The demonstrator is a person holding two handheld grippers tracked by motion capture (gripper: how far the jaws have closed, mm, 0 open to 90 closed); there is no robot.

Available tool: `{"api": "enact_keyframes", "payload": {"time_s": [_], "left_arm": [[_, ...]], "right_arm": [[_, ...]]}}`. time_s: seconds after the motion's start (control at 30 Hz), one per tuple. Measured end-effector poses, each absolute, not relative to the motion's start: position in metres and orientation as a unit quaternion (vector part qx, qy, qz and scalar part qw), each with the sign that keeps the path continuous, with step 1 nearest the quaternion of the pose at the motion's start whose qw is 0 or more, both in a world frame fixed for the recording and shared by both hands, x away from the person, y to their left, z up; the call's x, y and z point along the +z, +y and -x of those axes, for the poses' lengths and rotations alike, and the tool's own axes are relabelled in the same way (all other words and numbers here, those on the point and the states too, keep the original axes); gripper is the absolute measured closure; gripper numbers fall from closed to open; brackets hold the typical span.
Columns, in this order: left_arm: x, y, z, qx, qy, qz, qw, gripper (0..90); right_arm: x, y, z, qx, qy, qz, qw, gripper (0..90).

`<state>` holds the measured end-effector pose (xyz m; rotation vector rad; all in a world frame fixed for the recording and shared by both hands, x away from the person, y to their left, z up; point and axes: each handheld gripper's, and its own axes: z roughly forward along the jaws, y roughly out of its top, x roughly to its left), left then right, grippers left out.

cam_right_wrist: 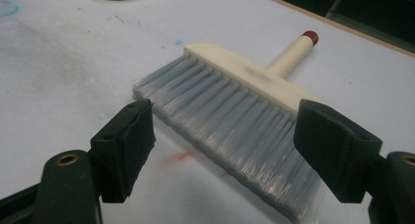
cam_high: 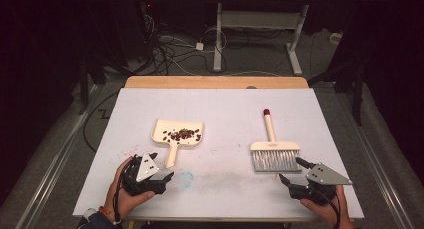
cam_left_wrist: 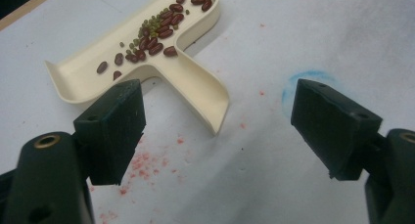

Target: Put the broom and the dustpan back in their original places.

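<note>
Both grippers hung open, empty: the right gripper (cam_high: 291, 172) just below the brush (cam_high: 274, 151), whose handle pointed away up the table; the left gripper (cam_high: 162, 166) beside the bean-filled dustpan (cam_high: 176, 134) handle

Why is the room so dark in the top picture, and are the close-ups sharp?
High view: the table is brightly lit, the surroundings fall into near black. Left gripper view: dustpan and beans fairly sharp, jaws soft. Right gripper view: the brush bristles blur toward the near edge, with a faint sheen.
</note>
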<state>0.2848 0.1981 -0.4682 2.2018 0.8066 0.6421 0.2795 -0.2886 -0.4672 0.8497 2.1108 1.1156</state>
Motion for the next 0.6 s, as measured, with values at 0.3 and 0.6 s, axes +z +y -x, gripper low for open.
{"api": "enact_keyframes", "payload": {"time_s": [0.3,0.6], "left_arm": [[-0.4681,0.2,-0.2823,0.248,0.31,-0.848,0.351,19.7],[-0.4687,0.1982,-0.2824,0.248,0.306,-0.851,0.347,19.7]], "right_arm": [[-0.4639,-0.2834,-0.2774,0.419,0.794,-0.316,0.305,23.6],[-0.4613,-0.2835,-0.2772,0.42,0.793,-0.311,0.313,23.6]]}}
